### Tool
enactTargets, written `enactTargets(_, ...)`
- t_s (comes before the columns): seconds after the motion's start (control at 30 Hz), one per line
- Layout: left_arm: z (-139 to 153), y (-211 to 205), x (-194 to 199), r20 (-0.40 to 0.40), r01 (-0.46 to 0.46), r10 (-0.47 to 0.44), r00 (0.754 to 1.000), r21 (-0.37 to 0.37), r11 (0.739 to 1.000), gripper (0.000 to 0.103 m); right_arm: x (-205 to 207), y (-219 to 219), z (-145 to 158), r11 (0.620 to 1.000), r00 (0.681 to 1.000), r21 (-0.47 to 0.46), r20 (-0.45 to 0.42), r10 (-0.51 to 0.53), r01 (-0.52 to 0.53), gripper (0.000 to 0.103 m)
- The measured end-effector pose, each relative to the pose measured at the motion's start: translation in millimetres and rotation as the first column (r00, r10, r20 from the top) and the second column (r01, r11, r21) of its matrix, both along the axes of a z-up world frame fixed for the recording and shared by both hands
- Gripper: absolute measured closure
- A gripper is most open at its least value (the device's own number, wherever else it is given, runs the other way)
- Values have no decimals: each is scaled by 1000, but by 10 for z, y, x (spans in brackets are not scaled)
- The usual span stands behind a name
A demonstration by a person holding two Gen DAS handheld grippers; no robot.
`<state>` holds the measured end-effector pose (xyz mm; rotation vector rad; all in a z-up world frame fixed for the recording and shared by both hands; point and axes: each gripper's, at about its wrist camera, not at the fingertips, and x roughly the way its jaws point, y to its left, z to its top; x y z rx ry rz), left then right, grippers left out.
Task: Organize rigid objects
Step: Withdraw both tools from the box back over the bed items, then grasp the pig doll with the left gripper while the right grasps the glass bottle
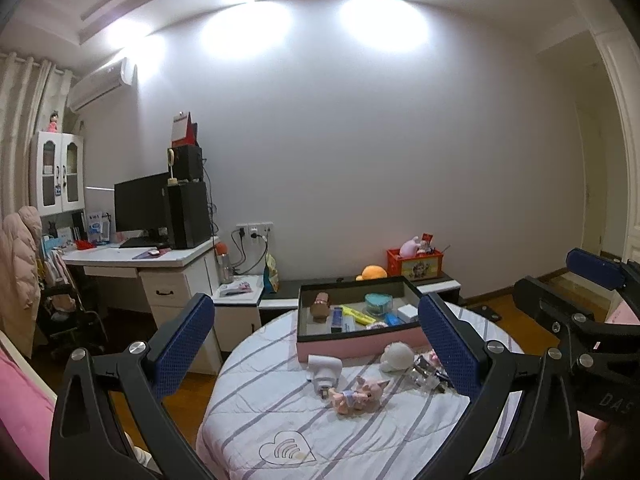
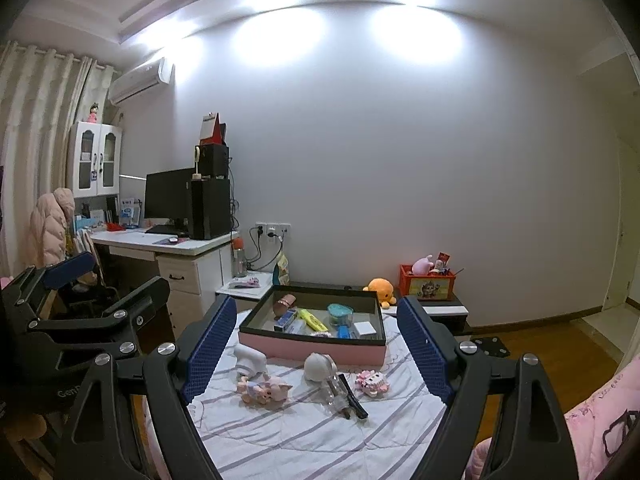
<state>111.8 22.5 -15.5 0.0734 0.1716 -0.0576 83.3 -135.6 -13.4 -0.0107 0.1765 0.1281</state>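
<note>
left gripper (image 1: 316, 348) jaws apart, empty | right gripper (image 2: 316, 352) jaws apart, empty | step: approach pig figurine (image 2: 264, 389) from above, straddle its body, then into pink box (image 2: 312, 350)

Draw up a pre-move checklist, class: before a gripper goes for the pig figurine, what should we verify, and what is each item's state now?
1. Left gripper open and empty: ok.
2. Right gripper open and empty: ok.
3. Pig figurine free of grippers, lying on the striped cloth: ok.
4. Figurine clear of neighbours: not ok, the white charger sits close behind it; contact cannot tell.
5. Pink box open, with free room inside: ok.
6. Figurine's firmest grip spot: cannot tell.
</note>
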Motion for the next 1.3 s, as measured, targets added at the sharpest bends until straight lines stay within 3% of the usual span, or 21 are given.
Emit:
enactTargets(0.17,-203,-67,190,-69,10,-9,998,13,1000,0,144,-36,-163,1000,999,1,-49,-12,12,19)
enactTargets(0.27,-415,-97,373,-149,32,-31,988,4,999,0,294,-86,-344,1000,994,11,-106,-12,14,19)
enactTargets(0.5,-1126,-168,935,-400,73,-83,913,-42,996,0,696,-243,-909,999,961,21,-276,-30,37,19)
enactTargets(0.67,-1483,-287,1278,-497,64,-76,865,-39,997,0,968,-459,-1298,996,922,49,-385,-50,74,19)
enactTargets(0.97,-1766,-399,1856,-592,45,-73,803,-61,997,0,1391,-723,-1645,992,870,63,-490,-62,106,19)
enactTargets(1.13,-1915,-453,2115,-666,56,-85,741,-66,996,0,1588,-741,-1730,993,853,63,-519,-55,102,19)
enactTargets(1.23,-1911,-445,2166,-661,47,-82,746,-70,996,2,1652,-736,-1756,994,845,59,-532,-51,97,19)
enactTargets(1.3,-1891,-424,2179,-651,55,-99,753,-88,995,15,1678,-735,-1769,994,842,52,-537,-54,97,19)
